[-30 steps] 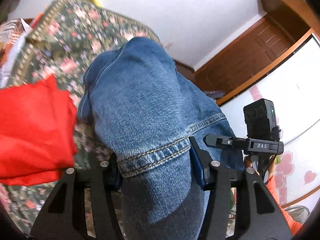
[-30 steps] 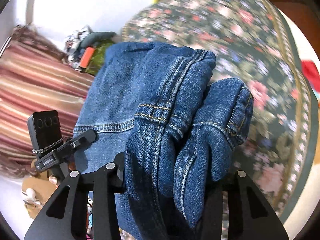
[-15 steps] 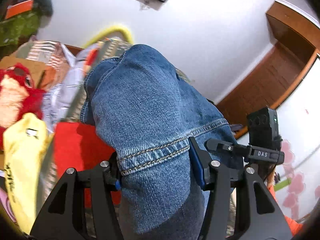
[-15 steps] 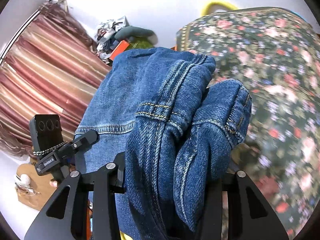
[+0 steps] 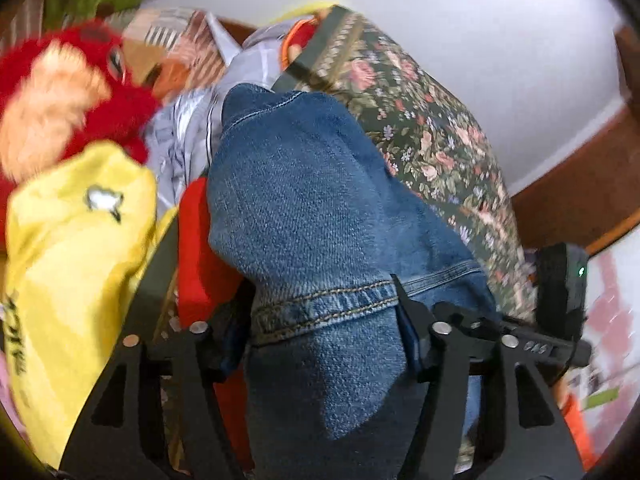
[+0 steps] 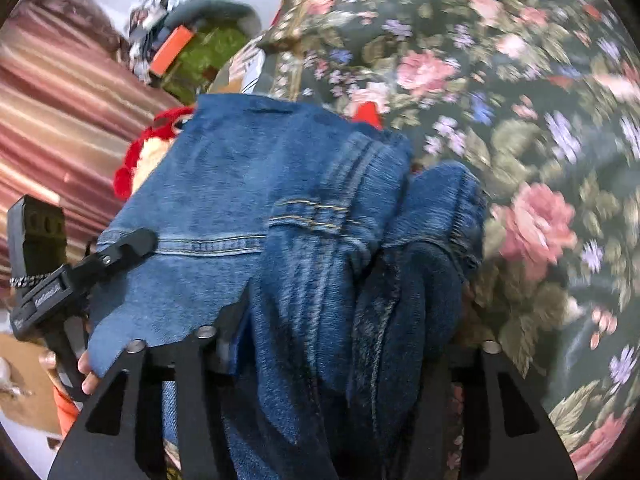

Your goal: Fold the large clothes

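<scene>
Where writing appears, none of it can be read: dark characters on the yellow fabric (image 5: pixel 76 248) at 9 o'clock of the left wrist view are blurred, and the pale lettering on the black mount (image 6: pixel 44 292) at 9 o'clock of the right wrist view is too smeared to make out.

The blue jeans (image 5: pixel 320 240) fill the centre of both views. Their cloth is mid-wash denim with a visible twill grain, faded paler along the ridges, and carries tan double topstitching on a thick hem band. Seen from the right wrist, the jeans (image 6: pixel 248 208) bunch into two rounded folds, with a belt loop stitched across one of them.

The left gripper (image 5: pixel 324 344) has its black jaws closed on the hem band, denim packed between them. The right gripper (image 6: pixel 340 344) likewise clamps a thick bundle of denim, which hides most of the gap.

Behind the jeans, from 12 to 3 o'clock, lies a dark green floral cover (image 6: pixel 520 120) printed with pink roses. A fuzzy red plush toy (image 5: pixel 60 92) sits at 10 o'clock, with a striped curtain (image 6: pixel 52 92) at 10 o'clock of the right wrist view.
</scene>
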A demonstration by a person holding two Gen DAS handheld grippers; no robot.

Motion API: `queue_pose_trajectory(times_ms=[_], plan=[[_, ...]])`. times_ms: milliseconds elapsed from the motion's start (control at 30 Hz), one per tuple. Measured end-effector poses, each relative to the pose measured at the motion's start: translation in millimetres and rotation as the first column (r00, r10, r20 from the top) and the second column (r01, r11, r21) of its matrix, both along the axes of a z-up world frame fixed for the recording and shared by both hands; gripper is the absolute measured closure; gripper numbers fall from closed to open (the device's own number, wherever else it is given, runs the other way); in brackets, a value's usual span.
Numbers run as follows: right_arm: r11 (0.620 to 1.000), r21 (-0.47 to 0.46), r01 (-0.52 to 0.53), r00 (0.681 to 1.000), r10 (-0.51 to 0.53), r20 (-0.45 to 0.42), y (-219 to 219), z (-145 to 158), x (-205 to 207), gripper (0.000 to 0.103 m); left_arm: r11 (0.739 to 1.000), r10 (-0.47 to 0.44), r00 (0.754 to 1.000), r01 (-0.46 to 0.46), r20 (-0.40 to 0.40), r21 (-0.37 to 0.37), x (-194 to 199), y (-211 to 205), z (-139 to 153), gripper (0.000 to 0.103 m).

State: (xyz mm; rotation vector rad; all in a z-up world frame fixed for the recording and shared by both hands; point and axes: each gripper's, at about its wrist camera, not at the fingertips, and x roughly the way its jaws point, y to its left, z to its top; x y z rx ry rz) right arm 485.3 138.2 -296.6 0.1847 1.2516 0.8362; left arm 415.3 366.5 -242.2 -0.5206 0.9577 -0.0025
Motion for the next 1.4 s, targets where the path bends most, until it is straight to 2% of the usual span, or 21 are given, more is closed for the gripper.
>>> queue_pose_trajectory(times_ms=[100, 200, 233, 300, 533, 600, 767, 933, 1100, 1233, 1267, 1333, 1400], plan=[[0.999, -0.044, -0.007, 1.000, 0.008, 0.029, -9.5, 10.8, -5.2, 0.041, 0.990, -0.006, 1.000, 0.009, -0.024, 0.138, -2.1, -18.8, 7.7, 0.030], [0.991, -0.130, -0.011, 0.993, 0.026, 0.113, -12.9, 24.0, -20.0, 0.037, 0.981, 0.017, 0.999, -0.009, -0.035, 0.193, -9.8, -25.9, 10.5, 0.024], [0.987, -0.159, -0.007, 0.989, 0.030, 0.142, -15.4, 26.6, -25.8, 0.035, 0.979, 0.025, 0.999, -0.018, -0.034, 0.203, -12.2, -25.6, 9.7, 0.019], [0.979, -0.204, -0.002, 0.984, 0.038, 0.173, -17.4, 29.3, -33.7, 0.031, 0.979, 0.030, 0.999, -0.023, -0.034, 0.202, -23.9, -28.5, 11.8, 0.015], [0.967, -0.255, 0.017, 0.988, 0.022, 0.152, -51.4, 32.9, -59.9, 0.030, 0.983, 0.037, 0.998, -0.029, -0.044, 0.181, -76.6, -40.1, 19.9, 0.014], [0.967, -0.252, 0.032, 0.987, 0.010, 0.162, -60.0, 41.6, -67.9, 0.030, 0.983, 0.045, 0.998, -0.035, -0.054, 0.179, -89.1, -43.9, 27.4, 0.014], [0.982, -0.174, 0.067, 0.974, -0.027, 0.223, -80.7, 89.8, -91.2, 0.030, 0.955, 0.030, 0.999, -0.025, -0.013, 0.295, -114.3, -66.4, 61.3, 0.014], [0.994, -0.045, 0.098, 0.933, -0.076, 0.352, -97.6, 159.2, -123.5, 0.030, 0.936, 0.007, 0.988, -0.060, 0.151, 0.348, -150.2, -92.6, 129.0, 0.014], [0.990, 0.104, 0.098, 0.855, -0.137, 0.501, -114.5, 230.2, -174.1, 0.030, 0.920, -0.024, 0.940, -0.113, 0.341, 0.375, -195.9, -120.5, 198.1, 0.014], [0.981, 0.180, 0.077, 0.755, -0.175, 0.631, -124.4, 271.4, -222.7, 0.030, 0.890, -0.058, 0.867, -0.180, 0.495, 0.419, -245.4, -150.7, 246.0, 0.014], [0.977, 0.202, 0.073, 0.719, -0.192, 0.668, -127.7, 281.7, -239.0, 0.030, 0.879, -0.065, 0.850, -0.200, 0.523, 0.433, -256.1, -157.8, 253.5, 0.014], [0.969, 0.235, 0.070, 0.667, -0.221, 0.712, -132.5, 293.3, -262.0, 0.030, 0.859, -0.077, 0.813, -0.239, 0.577, 0.452, -277.9, -172.1, 265.1, 0.014], [0.958, 0.278, 0.065, 0.636, -0.254, 0.729, -137.4, 297.7, -279.3, 0.030, 0.838, -0.083, 0.770, -0.290, 0.633, 0.463, -302.7, -188.7, 273.3, 0.014]])
